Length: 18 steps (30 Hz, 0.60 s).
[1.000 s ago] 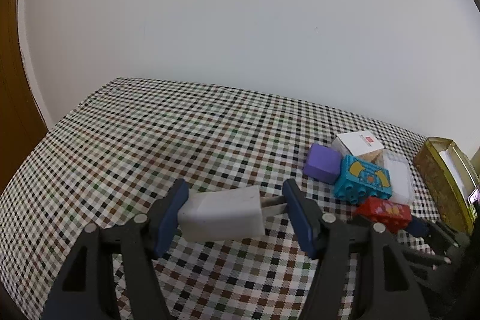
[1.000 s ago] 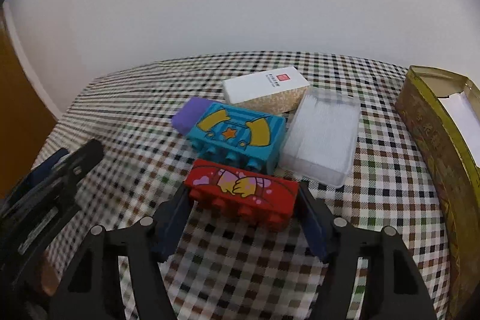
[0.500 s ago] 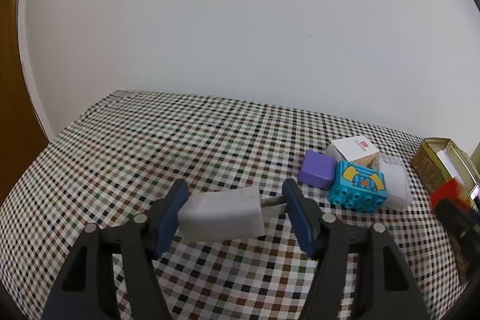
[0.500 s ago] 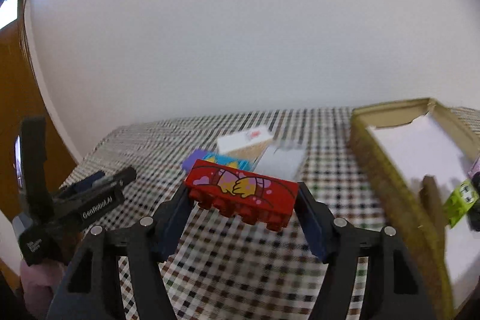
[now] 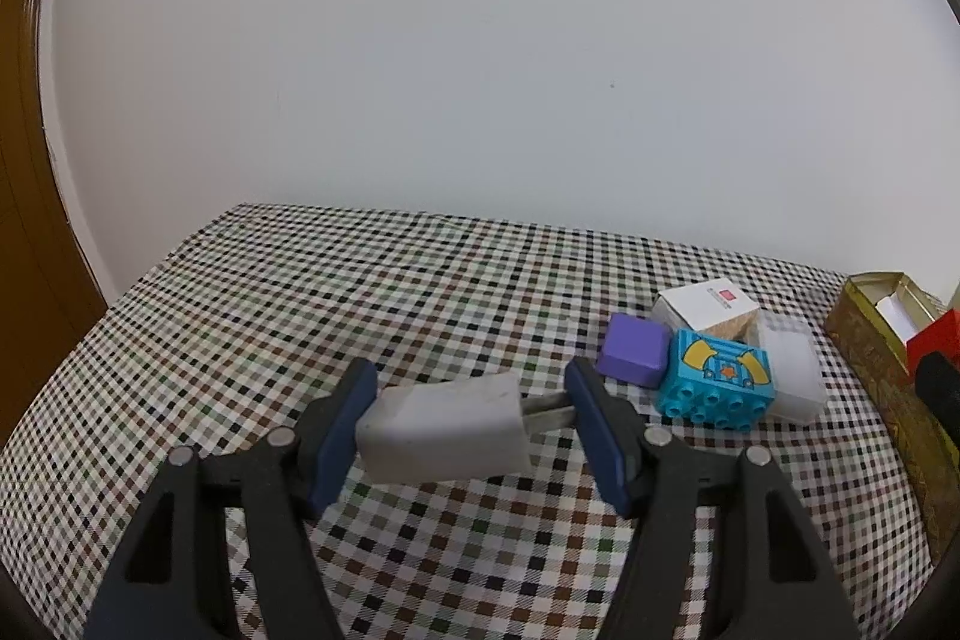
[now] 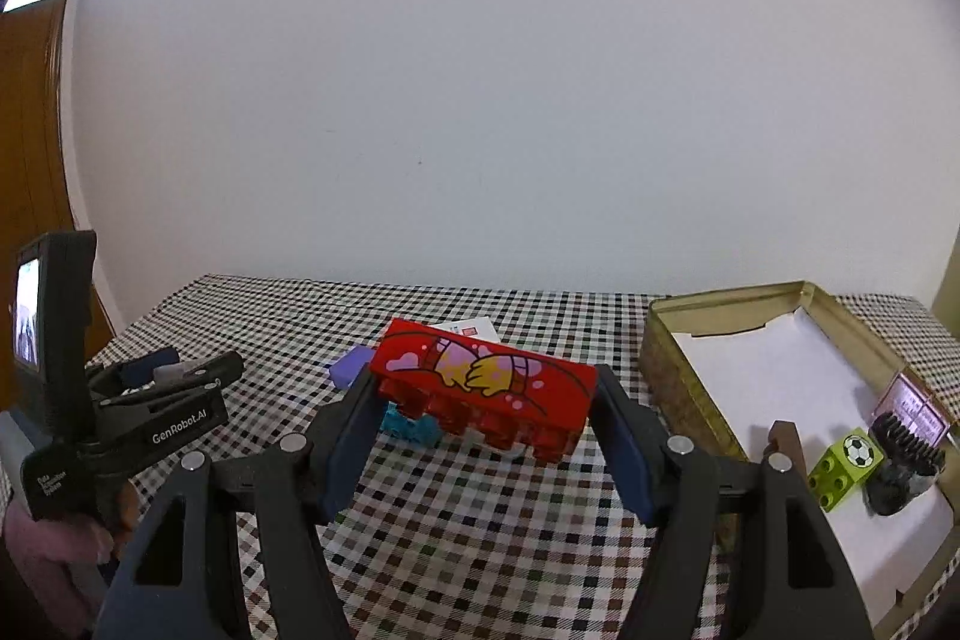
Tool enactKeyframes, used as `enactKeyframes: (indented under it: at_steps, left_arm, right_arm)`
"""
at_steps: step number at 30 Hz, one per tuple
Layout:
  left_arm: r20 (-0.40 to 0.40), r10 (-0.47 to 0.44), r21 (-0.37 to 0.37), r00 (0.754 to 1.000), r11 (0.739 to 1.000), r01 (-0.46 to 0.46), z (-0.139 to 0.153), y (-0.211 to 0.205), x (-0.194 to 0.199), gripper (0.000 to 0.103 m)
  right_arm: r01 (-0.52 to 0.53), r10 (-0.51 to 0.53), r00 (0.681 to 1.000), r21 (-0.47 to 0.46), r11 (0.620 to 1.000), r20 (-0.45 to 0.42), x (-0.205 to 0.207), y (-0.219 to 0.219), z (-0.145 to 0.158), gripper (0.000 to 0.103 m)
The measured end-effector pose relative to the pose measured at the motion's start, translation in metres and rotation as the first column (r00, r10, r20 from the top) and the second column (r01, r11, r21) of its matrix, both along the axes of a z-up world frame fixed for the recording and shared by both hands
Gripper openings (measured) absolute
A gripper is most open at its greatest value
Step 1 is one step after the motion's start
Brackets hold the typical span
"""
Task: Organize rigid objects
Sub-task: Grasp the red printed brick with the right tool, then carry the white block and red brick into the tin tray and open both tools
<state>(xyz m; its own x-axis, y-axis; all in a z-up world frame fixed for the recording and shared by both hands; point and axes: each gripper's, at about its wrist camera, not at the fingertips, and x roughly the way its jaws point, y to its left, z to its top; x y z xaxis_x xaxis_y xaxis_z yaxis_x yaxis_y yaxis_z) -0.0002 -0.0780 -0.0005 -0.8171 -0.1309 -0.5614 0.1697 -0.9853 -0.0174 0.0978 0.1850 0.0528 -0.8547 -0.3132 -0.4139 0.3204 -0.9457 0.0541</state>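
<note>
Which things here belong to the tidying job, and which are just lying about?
In the job:
- red brick, held by right gripper
- white charger, held by left gripper
- gold tin
- blue brick
- purple block
- white carton
- clear case

Lying about:
- checked tablecloth
</note>
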Motion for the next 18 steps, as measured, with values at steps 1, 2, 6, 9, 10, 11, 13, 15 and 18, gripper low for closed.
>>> enactKeyframes:
  at_steps: [1, 2, 6, 9, 10, 11, 13, 15, 18]
  left_arm:
    - [-0.001, 0.002, -0.001, 1.000, 1.000, -0.002, 0.000, 0.001, 0.001, 0.065]
    - [-0.002, 0.005, -0.002, 1.000, 1.000, -0.005, 0.000, 0.001, 0.002, 0.065]
    - [-0.003, 0.006, -0.003, 1.000, 1.000, -0.006, 0.001, 0.001, 0.002, 0.065]
    - [-0.005, 0.004, -0.003, 1.000, 1.000, -0.004, 0.001, 0.001, 0.001, 0.065]
    - [-0.009, 0.002, -0.002, 1.000, 1.000, -0.002, 0.002, 0.002, 0.001, 0.065]
    - [-0.013, 0.000, 0.000, 1.000, 1.000, 0.000, 0.003, 0.002, 0.002, 0.065]
    - [-0.026, -0.006, 0.004, 1.000, 1.000, 0.006, 0.004, 0.004, 0.005, 0.065]
    - [-0.039, -0.020, 0.021, 0.999, 1.000, 0.020, 0.006, 0.004, 0.006, 0.065]
    - [-0.048, -0.039, 0.068, 0.998, 0.997, 0.042, 0.007, 0.003, 0.008, 0.065]
  right_arm:
    - [0.000, 0.000, 1.000, 0.002, 1.000, -0.002, 0.001, 0.000, 0.000, 0.070]
    - [0.001, -0.001, 1.000, 0.004, 1.000, -0.003, 0.001, 0.000, 0.001, 0.070]
    - [0.008, -0.008, 1.000, -0.003, 1.000, -0.004, 0.004, 0.001, 0.002, 0.070]
    - [0.010, -0.010, 1.000, -0.007, 1.000, -0.005, 0.008, 0.000, 0.004, 0.070]
    - [0.009, -0.009, 1.000, -0.011, 1.000, -0.009, 0.008, 0.001, 0.004, 0.070]
    - [0.010, -0.010, 1.000, -0.014, 1.000, -0.015, 0.009, 0.002, 0.005, 0.070]
    - [0.005, -0.005, 1.000, -0.016, 1.000, -0.028, 0.010, 0.006, 0.006, 0.070]
    - [0.001, -0.001, 0.999, -0.007, 1.000, -0.051, 0.015, 0.011, 0.009, 0.070]
    - [0.020, -0.017, 0.995, 0.022, 1.000, -0.093, 0.023, 0.023, 0.011, 0.070]
